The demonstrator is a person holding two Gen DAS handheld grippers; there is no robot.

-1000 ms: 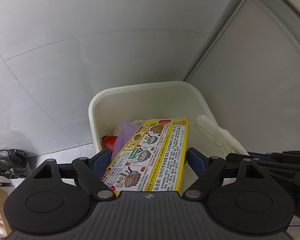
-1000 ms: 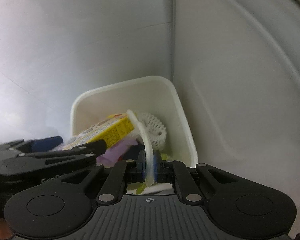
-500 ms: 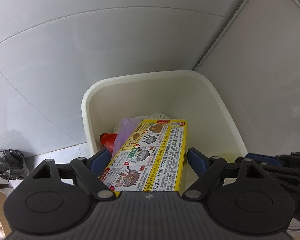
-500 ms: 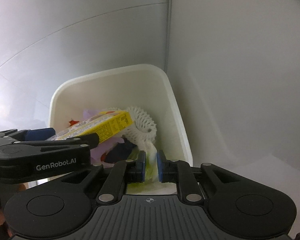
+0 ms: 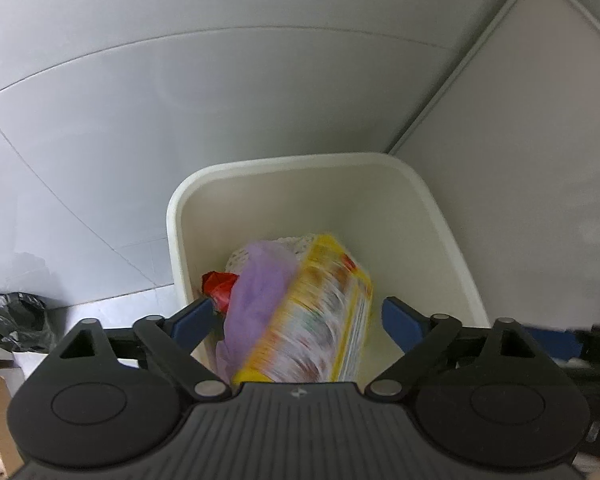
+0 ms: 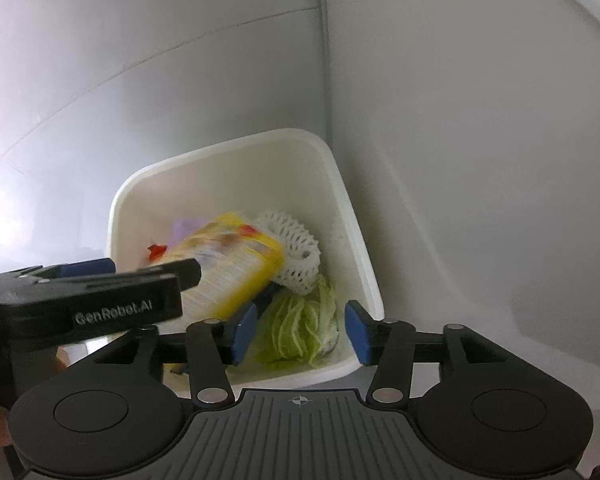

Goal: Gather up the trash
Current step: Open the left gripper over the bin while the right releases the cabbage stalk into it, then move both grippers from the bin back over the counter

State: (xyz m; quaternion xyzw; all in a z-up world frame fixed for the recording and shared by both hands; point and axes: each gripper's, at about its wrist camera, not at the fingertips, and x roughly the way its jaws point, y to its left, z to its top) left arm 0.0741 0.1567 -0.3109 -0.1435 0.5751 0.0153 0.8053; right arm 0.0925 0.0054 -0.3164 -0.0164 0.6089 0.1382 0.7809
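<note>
The white plastic bin stands in the far corner where two walls meet. Inside, the yellow printed carton lies left, the white foam net behind it, the pale green cabbage leaves near right.

a pale tiled floor carries the white bin and a black bag.

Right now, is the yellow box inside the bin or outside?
Inside: the yellow box lies blurred within the white bin, clear of both blue pads.
</note>
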